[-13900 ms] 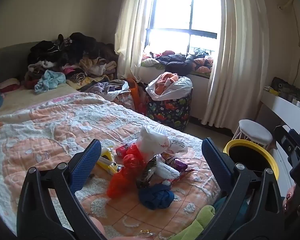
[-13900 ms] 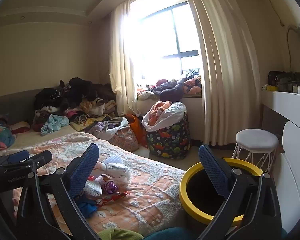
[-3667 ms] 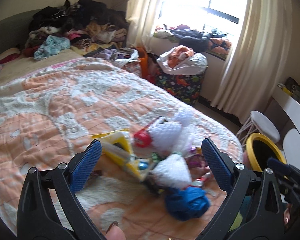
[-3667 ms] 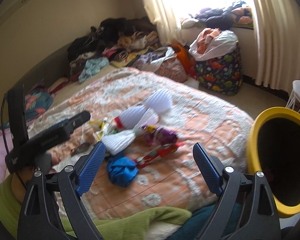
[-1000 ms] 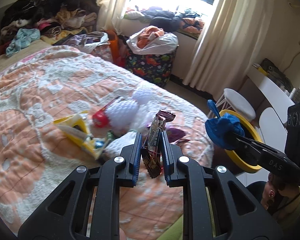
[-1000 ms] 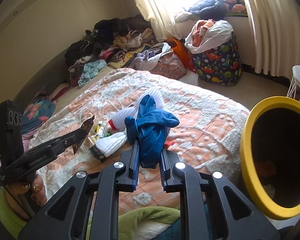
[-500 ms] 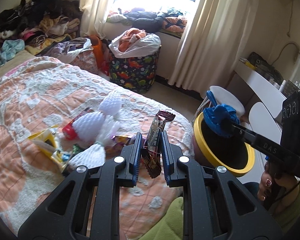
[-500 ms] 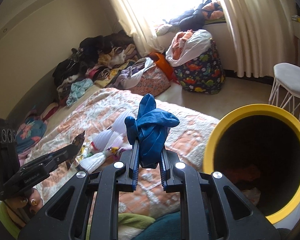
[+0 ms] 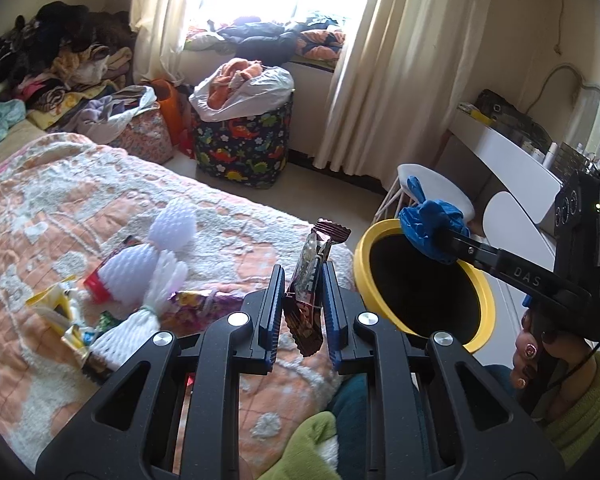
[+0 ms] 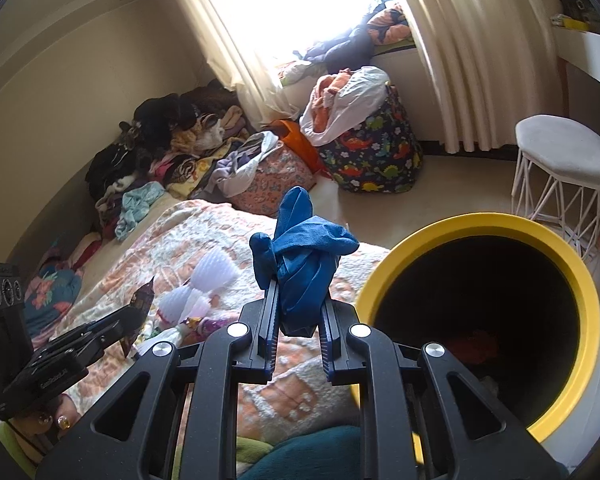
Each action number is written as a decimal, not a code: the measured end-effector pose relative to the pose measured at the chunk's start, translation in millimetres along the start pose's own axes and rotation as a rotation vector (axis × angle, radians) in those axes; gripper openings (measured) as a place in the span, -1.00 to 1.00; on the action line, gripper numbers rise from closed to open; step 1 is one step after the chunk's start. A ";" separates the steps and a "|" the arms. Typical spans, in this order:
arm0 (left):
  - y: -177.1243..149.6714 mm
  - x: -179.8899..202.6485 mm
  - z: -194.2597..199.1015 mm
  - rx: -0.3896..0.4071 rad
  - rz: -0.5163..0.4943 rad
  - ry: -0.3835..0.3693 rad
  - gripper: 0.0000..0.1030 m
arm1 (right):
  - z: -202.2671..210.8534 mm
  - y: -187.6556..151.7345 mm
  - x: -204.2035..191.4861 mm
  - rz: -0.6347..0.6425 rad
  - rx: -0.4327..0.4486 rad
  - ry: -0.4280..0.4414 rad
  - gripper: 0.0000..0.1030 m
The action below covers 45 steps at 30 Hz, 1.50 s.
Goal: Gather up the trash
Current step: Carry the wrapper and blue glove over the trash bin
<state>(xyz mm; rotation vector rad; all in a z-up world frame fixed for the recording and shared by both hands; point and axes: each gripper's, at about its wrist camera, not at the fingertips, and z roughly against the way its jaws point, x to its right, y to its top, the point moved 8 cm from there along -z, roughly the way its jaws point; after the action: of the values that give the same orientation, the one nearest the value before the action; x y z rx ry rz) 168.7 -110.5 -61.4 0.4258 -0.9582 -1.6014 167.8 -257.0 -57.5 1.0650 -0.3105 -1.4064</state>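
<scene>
Left wrist view: both grippers carry a piece of trash toward the yellow-rimmed bin [image 9: 485,295] at the foot of the bed.

The left gripper [image 9: 301,306] is pinched on a dark snack wrapper [image 9: 311,280], gripped at its lower half so the crimped top stands up clear of the jaws, over the edge of the bedspread [image 9: 60,208] and just short of the bin. The right gripper [image 10: 296,312] is clamped on a crumpled blue glove [image 10: 300,256]; seen from the left, it hangs at the bin's near rim, which suggests it is being brought over the dark opening for a drop. More wrappers and white foam nets [image 9: 140,268] lie on the bed, not yet collected. The right gripper's arm reads "DAS"; the wrapper's print is too small to read.
</scene>
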 end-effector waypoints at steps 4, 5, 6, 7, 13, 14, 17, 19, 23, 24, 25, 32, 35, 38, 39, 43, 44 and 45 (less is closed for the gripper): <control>3.5 14.2 -6.6 -0.004 -0.020 -0.018 -0.74 | 4.2 3.2 13.6 -0.018 0.012 -0.020 -0.68; 4.4 17.5 -8.0 -0.005 -0.026 -0.021 -0.74 | 4.8 4.0 16.9 -0.023 0.014 -0.025 -0.68; 5.0 20.8 -9.5 -0.005 -0.030 -0.024 -0.74 | 5.2 4.9 20.8 -0.029 0.016 -0.030 -0.68; 5.2 24.5 -11.3 -0.005 -0.034 -0.031 -0.74 | 5.7 5.3 24.2 -0.033 0.018 -0.035 -0.68; 3.4 43.0 -22.1 -0.015 -0.057 -0.058 -0.74 | 9.3 7.2 46.3 -0.074 0.029 -0.061 -0.68; 2.3 45.3 -24.2 -0.019 -0.060 -0.062 -0.74 | 9.8 8.0 48.8 -0.076 0.031 -0.065 -0.68; -0.1 53.5 -31.3 -0.031 -0.073 -0.074 -0.74 | 11.8 8.0 59.5 -0.089 0.035 -0.080 -0.68; -2.2 60.5 -34.8 -0.036 -0.082 -0.084 -0.74 | 12.2 7.9 65.6 -0.096 0.035 -0.090 -0.68; -5.2 72.5 -42.7 -0.048 -0.098 -0.102 -0.74 | 11.7 7.2 75.3 -0.118 0.032 -0.102 -0.68; -6.4 76.4 -45.5 -0.052 -0.103 -0.109 -0.74 | 11.7 7.2 78.6 -0.125 0.032 -0.107 -0.68; -7.5 79.5 -47.9 -0.056 -0.108 -0.113 -0.74 | 11.6 7.2 81.2 -0.128 0.032 -0.111 -0.68; -12.6 97.0 -65.6 -0.081 -0.134 -0.144 -0.74 | 14.1 5.0 98.4 -0.162 0.035 -0.139 -0.68; -15.6 102.5 -75.2 -0.100 -0.132 -0.159 -0.74 | 15.1 2.9 104.3 -0.176 0.035 -0.153 -0.68; -18.2 106.4 -83.7 -0.116 -0.138 -0.164 -0.74 | 15.8 1.1 110.9 -0.188 0.033 -0.167 -0.68; -19.8 108.7 -87.5 -0.122 -0.143 -0.166 -0.74 | 15.7 0.5 114.0 -0.194 0.032 -0.173 -0.68; -26.7 116.0 -97.7 -0.145 -0.158 -0.176 -0.74 | 15.4 -2.9 123.1 -0.215 0.025 -0.193 -0.68; -27.9 117.9 -100.1 -0.152 -0.156 -0.181 -0.74 | 15.2 -4.0 126.0 -0.221 0.023 -0.199 -0.68; -29.8 120.0 -103.2 -0.158 -0.156 -0.187 -0.74 | 14.8 -5.1 128.5 -0.224 0.020 -0.204 -0.67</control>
<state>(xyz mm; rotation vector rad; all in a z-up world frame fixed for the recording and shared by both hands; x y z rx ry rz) 191.5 -259.0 -119.4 0.2496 -0.9476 -1.8690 180.8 -376.8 -104.8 0.9967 -0.3613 -1.7215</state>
